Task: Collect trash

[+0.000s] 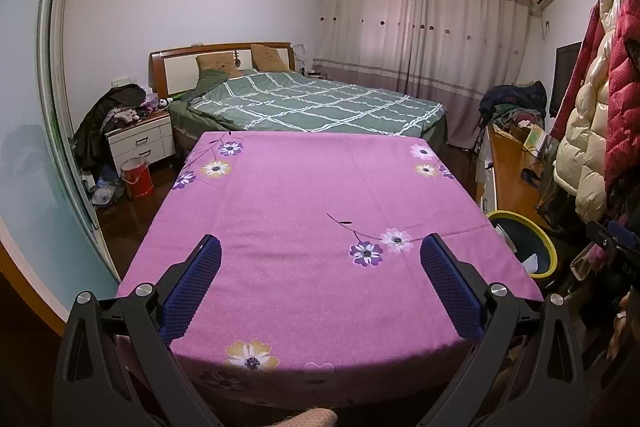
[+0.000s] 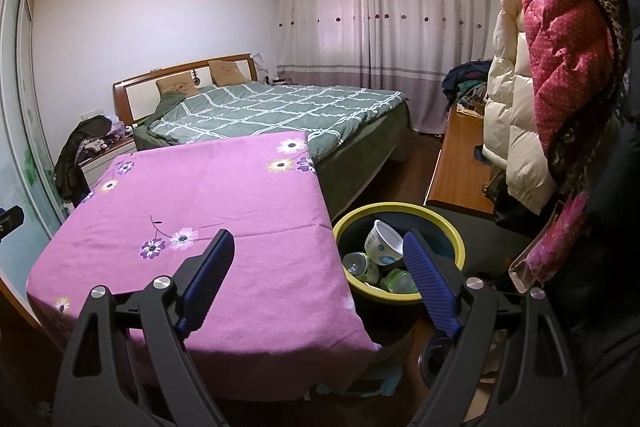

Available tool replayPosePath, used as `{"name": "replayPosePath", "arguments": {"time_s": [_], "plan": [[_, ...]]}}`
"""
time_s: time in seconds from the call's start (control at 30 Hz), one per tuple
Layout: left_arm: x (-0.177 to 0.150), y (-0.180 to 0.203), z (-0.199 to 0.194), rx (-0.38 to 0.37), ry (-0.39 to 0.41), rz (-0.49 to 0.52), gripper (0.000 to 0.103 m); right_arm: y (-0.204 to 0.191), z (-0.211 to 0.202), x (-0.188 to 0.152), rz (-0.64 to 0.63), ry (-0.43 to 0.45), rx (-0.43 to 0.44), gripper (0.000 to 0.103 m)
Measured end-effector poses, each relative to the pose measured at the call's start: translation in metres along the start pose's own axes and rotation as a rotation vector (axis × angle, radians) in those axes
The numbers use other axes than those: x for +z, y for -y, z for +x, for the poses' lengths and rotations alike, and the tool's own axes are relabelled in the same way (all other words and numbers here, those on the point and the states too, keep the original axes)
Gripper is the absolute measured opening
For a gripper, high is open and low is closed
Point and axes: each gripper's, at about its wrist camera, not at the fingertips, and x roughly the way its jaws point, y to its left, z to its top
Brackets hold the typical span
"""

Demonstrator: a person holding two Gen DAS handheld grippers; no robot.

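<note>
two views. left wrist: left gripper (image 1: pixel 320 251) fingers wide, empty, over the bare pink-clothed desk (image 1: pixel 304 195). right wrist: right gripper (image 2: pixel 318 249) fingers wide, empty; trash sits in the yellow-rimmed bin (image 2: pixel 400 207). risk: clipping the rim tips the bin, spilling the cup (image 2: pixel 384 247) and bottles.

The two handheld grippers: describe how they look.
Left gripper and right gripper look alike: black angular plastic frames with slotted cut-outs, round silver pivot bolts, and two long fingers faced with dark blue textured pads. No cables, markings or sleeves are visible.
</note>
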Motion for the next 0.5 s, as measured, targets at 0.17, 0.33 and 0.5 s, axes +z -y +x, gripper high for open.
{"name": "replayPosePath", "arguments": {"time_s": [0.17,0.33,0.5], "plan": [[-0.0006,0.0,0.0013,0.003,-0.006,0.002,0.098,0.0004,0.0017,-0.0012,0.005,-0.004,0.003,0.082],[-0.0003,0.0006,0.0024,0.005,-0.005,0.002,0.098,0.0004,0.0018,-0.0017,0.006,-0.005,0.006,0.082],[-0.0009,0.0013,0.0027,0.004,-0.007,0.003,0.098,0.0002,0.0036,-0.0024,0.008,-0.009,0.009,0.082]]}}
